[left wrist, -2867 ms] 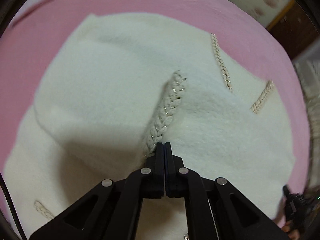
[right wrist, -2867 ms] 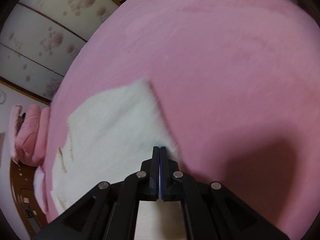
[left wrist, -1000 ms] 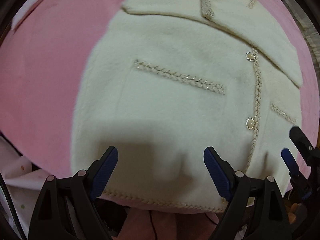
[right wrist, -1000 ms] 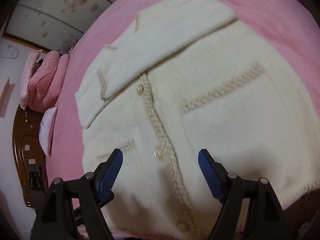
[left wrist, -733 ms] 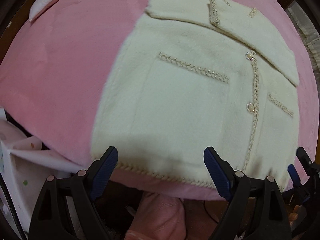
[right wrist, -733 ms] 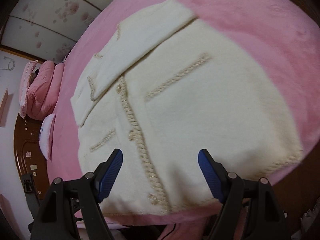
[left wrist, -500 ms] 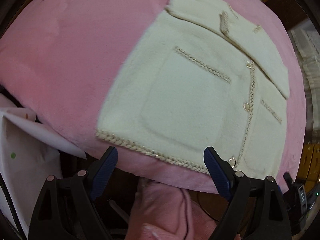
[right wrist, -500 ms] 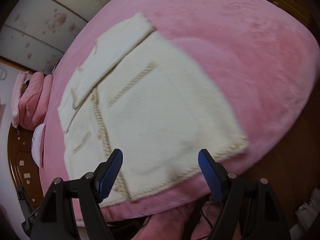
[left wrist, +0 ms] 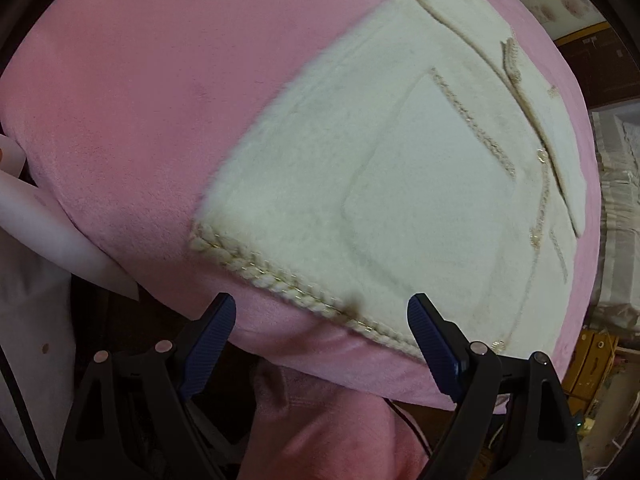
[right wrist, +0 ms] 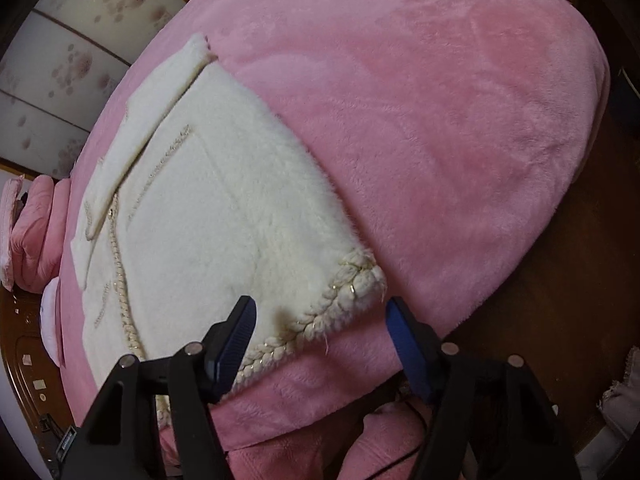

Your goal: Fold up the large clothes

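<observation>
the cream jacket (left wrist: 400,184) lies flat on the pink bed (left wrist: 140,92), buttoned front up, its sleeves folded across the upper part and its braided hem (left wrist: 288,284) running along the near edge of the bed. the left gripper (left wrist: 322,334) points steeply down over that near edge, its jaws spread wide and holding nothing; between the blue pads (left wrist: 208,340) the left stretch of the hem and the bed's pink side show, and the pads are clear of the cloth. in the right wrist view the jacket (right wrist: 208,216) stretches away to the upper left, and its right hem corner (right wrist: 360,276) sits just ahead of the right gripper (right wrist: 320,332). this gripper also tilts steeply downward, rolled a little so that its left finger stands over the jacket's hem and its right finger (right wrist: 404,344) over the bare pink cover beside the corner. its jaws have just been closing but are partly apart, with the braided corner framed between them and not pinched; nothing is gripped. pink pillows (right wrist: 28,232) lie at the far left edge of the bed, and dark wooden floor (right wrist: 560,280) shows to the right. below both grippers a fold of pink cloth (left wrist: 320,420) is visible in the foreground.
</observation>
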`<state>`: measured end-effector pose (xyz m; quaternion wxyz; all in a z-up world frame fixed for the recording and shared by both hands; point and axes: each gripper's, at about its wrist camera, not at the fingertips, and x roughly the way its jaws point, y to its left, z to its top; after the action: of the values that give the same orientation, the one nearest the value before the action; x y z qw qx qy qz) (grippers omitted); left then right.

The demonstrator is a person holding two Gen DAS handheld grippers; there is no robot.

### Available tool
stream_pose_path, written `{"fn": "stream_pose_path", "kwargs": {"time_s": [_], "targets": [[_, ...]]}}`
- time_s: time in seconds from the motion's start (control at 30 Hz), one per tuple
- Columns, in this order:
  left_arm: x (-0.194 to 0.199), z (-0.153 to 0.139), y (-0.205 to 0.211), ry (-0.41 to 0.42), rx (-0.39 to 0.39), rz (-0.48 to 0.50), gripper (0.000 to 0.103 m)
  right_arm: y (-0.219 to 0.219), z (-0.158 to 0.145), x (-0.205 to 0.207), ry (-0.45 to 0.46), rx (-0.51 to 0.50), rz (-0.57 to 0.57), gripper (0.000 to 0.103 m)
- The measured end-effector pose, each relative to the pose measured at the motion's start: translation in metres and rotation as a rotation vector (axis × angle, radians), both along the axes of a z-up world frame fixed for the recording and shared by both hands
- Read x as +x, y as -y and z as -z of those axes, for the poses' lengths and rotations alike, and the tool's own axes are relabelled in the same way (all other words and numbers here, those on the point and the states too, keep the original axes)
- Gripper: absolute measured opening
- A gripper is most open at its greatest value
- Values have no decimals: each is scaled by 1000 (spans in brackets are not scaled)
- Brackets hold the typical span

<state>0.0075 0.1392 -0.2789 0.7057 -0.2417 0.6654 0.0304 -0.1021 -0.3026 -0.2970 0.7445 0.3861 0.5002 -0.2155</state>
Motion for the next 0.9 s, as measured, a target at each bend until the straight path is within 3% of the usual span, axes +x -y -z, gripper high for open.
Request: {"fn": "stream_pose_path", "kwargs": {"time_s": [0.07, 0.3, 0.37, 0.43, 0.6, 0.63, 0.7, 0.77, 0.9], "targets": [[-2, 10, -5, 11, 14, 8, 86, 3, 10, 7, -6, 31, -6, 54], [5, 40, -31, 47, 28, -41, 86, 8, 16, 18, 16, 33, -18, 33], [7, 43, -35, 58, 27, -53, 86, 9, 13, 19, 41, 57, -33, 16], [7, 42, -34, 88, 44, -50, 84, 9, 9, 23, 44, 60, -52, 15], [9, 35, -28, 96, 71, -19, 55, 3, 2, 36, 69, 106, -71, 14], [11, 34, -27, 88, 64, -21, 45, 1, 0, 38, 79, 117, -70, 14], [18, 30, -26, 44, 54, -29, 39, -3, -6, 43, 87, 139, -55, 14], [26, 22, -24, 24, 43, -45, 22, -5, -13, 47, 101, 165, -42, 14], [49, -13, 3, 89, 6, -50, 16, -5, -29, 55, 159, 247, -9, 13]]}}
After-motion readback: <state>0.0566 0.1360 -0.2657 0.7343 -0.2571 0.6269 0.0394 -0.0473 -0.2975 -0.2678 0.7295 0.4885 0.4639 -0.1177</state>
